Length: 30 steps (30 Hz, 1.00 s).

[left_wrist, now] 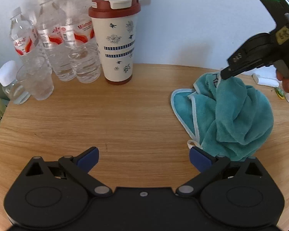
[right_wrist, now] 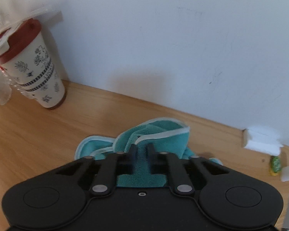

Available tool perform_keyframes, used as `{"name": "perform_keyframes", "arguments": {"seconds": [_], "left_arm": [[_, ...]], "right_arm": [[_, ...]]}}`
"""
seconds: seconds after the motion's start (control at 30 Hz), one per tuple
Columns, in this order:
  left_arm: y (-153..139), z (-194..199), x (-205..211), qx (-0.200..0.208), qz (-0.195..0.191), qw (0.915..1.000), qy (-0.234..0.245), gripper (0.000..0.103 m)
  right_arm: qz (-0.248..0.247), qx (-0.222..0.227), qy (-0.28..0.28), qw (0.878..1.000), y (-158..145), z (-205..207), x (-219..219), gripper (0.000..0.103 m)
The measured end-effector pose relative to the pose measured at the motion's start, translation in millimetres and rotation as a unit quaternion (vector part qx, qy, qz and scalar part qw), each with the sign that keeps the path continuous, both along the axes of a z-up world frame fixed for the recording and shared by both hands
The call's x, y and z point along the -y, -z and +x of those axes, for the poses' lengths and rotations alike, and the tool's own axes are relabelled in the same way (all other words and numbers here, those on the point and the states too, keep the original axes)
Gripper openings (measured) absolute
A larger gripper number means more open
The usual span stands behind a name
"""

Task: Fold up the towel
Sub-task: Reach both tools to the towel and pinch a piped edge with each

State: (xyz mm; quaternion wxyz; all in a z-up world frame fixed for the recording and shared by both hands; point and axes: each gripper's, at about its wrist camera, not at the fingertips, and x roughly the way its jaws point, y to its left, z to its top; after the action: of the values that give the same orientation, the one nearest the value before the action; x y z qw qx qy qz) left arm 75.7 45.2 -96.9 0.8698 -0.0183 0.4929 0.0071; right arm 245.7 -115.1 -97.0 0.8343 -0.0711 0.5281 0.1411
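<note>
1. The left gripper (left_wrist: 144,158) sits low over the wooden table (left_wrist: 115,119). Its two blue-tipped fingers (left_wrist: 88,157) are spread wide with nothing between them.
2. The teal towel (left_wrist: 233,113) lies in a crumpled heap on the table, in front of the left gripper and off to its right. One blue tip is just beside the heap's near edge; I cannot tell if they touch.
3. A small white loop (left_wrist: 190,144) sticks out from the towel's near edge.
4. The right gripper (left_wrist: 224,76) comes down from above and pinches the top of the towel. In its own view, the right gripper (right_wrist: 142,146) has its fingers close together with teal cloth squeezed between them.
5. Farther back, by the white wall (left_wrist: 183,28), stands a cream cup (left_wrist: 119,44) with a red lid, shut. What is inside cannot be seen.
6. Left of the cup stand three clear water bottles (left_wrist: 67,44) with white caps. They look see-through.
7. Near the wall on the right lie some small white things (left_wrist: 264,80) and a little green and yellow thing (right_wrist: 275,165).
</note>
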Motion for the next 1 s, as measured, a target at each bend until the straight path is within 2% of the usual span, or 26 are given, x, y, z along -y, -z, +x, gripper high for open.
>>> {"name": "perform_keyframes", "arguments": {"seconds": [0.07,0.17,0.23,0.3,0.4,0.53,0.6,0.77,0.83,0.87,0.9,1.0], "left_arm": [[-1.9,0.6,-1.5,0.003,-0.008,0.9999,-0.008,0.103],[-1.5,2.5,-1.8,0.005,-0.028,0.9996,-0.004,0.103],[-1.0,3.3,1.4,0.009,-0.028,0.9995,0.007,0.103],[-2.1,4.0,7.3,0.015,-0.014,0.9996,0.02,0.103],[-12.6,5.1,11.3,0.035,-0.035,0.9979,0.04,0.103],[-26.8,9.2,19.4,0.061,-0.062,0.9934,0.074,0.103],[-30.2,13.1,28.9,0.076,-0.063,0.9898,0.103,0.103],[-25.7,23.0,53.8,0.078,-0.059,0.9837,0.151,0.102],[-24.6,25.6,58.4,0.075,-0.083,0.9801,0.164,0.091],[-23.8,26.8,60.2,0.072,-0.089,0.9793,0.167,0.078],[-23.2,27.7,61.7,0.07,-0.089,0.9795,0.167,0.07],[-22.8,28.2,65.4,0.071,-0.101,0.9759,0.18,0.058]], "right_arm": [[0.01,0.007,0.0,1.0,-4.8,-1.7,7.4,0.006],[0.073,0.02,-0.002,0.997,-18.2,-9.0,24.7,0.005],[0.11,0.028,-0.008,0.993,-28.6,-14.6,35.7,0.005],[0.154,0.04,-0.026,0.987,-42.6,-27.5,46.0,0.005],[0.217,0.048,-0.041,0.974,-60.5,-43.2,59.0,0.005],[0.26,0.044,-0.067,0.962,-74.7,-57.4,67.0,0.005],[0.278,0.034,-0.076,0.957,-77.2,-65.5,69.8,0.005],[0.312,0.017,-0.073,0.947,-85.2,-77.1,75.5,0.005],[0.321,0.015,-0.08,0.944,-85.7,-82.5,76.3,0.005],[0.325,0.012,-0.083,0.942,-86.2,-85.5,76.2,0.005],[0.328,0.008,-0.088,0.941,-88.0,-88.0,76.1,0.005],[0.33,0.007,-0.096,0.939,-89.9,-93.2,75.4,0.005]]}}
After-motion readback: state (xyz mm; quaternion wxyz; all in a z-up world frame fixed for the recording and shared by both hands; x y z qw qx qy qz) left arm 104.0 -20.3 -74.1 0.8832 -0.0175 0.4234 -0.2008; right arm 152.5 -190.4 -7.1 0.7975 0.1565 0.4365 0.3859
